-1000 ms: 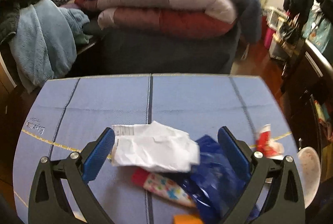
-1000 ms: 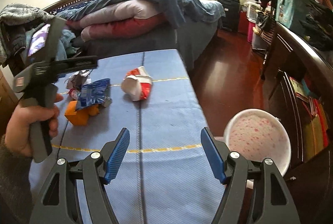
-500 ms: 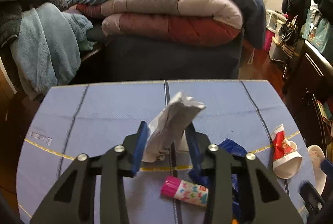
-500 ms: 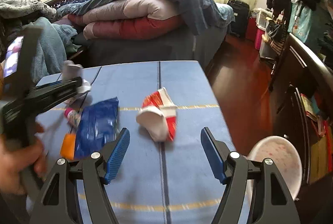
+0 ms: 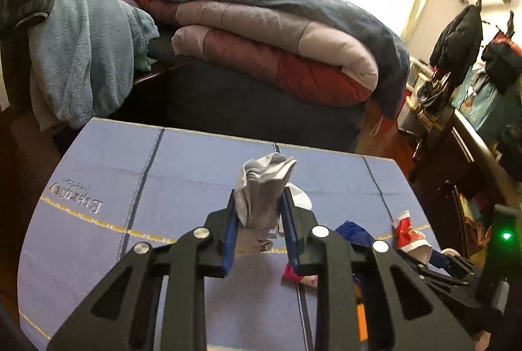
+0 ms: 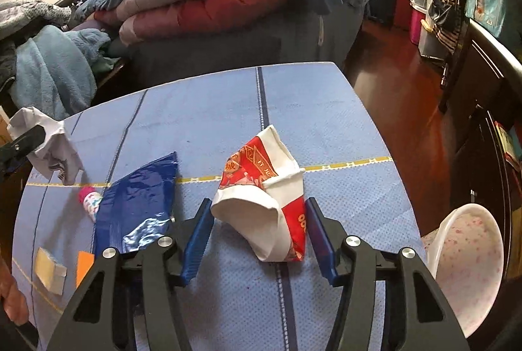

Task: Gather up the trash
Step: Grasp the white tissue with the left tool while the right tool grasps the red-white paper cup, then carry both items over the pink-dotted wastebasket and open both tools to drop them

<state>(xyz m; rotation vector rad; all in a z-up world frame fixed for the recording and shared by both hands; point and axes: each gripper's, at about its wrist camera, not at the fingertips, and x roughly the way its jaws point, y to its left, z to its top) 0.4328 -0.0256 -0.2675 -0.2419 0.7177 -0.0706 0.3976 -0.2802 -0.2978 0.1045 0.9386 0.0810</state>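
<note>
My left gripper (image 5: 259, 227) is clenched on a crumpled white sheet of paper (image 5: 264, 191), which stands up between the blue pads and is lifted off the blue tablecloth (image 5: 182, 168). Just below and to the right of that gripper lie a small pink-capped patterned tube (image 6: 89, 199) and a flat blue plastic wrapper (image 6: 140, 204).

My right gripper (image 6: 257, 235) is spread wide, its blue pads either side of a squashed red-and-white paper cup (image 6: 270, 200) that lies on the cloth between them; I cannot tell whether the pads touch it. To the right of this gripper, off the table edge, sits a white speckled plastic bin (image 6: 469, 256). To its left, near the table's front, lie an orange scrap (image 6: 84, 266) and a pale yellow piece (image 6: 49, 269).
</note>
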